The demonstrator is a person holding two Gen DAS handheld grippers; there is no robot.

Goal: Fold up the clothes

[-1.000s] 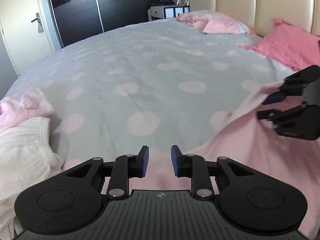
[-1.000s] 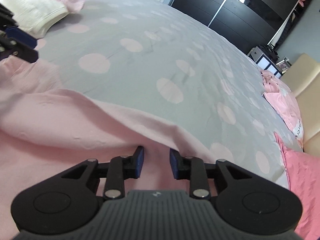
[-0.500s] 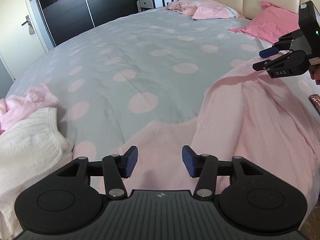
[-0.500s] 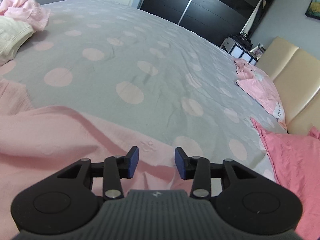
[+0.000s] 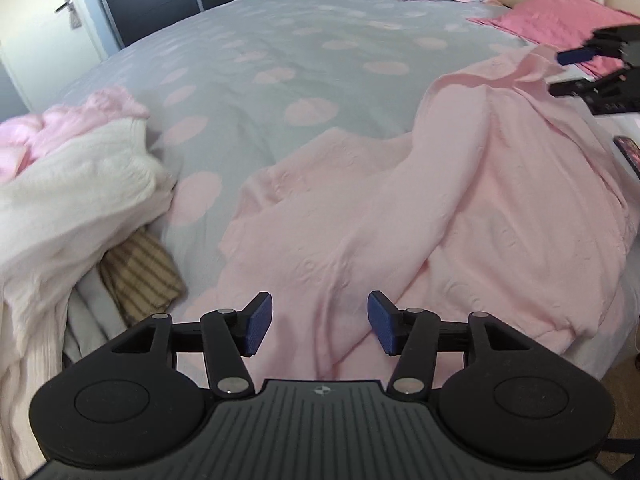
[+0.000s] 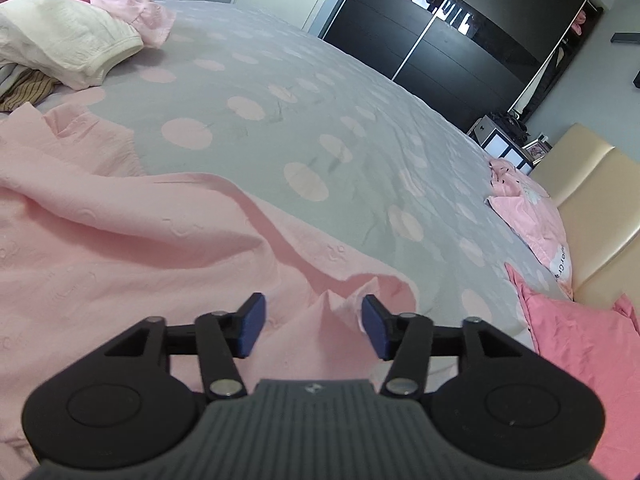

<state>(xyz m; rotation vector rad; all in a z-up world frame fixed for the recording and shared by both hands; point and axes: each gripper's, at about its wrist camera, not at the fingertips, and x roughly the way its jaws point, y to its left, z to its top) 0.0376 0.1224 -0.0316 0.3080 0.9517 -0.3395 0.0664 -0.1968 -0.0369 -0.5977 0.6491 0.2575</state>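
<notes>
Both grippers wider than before | pink garment (image 5: pixel 440 208) released

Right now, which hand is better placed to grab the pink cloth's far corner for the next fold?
The right, probably. The right gripper has the puckered corner of the pink cloth between its opening jaws, not pinched. The left gripper, open too, hangs over the cloth's middle, no edge near its pads.

Grey pink-dotted bed (image 5: pixel 248 60), black sliding wardrobe (image 6: pixel 440 36), cream headboard (image 6: pixel 592 200)
</notes>
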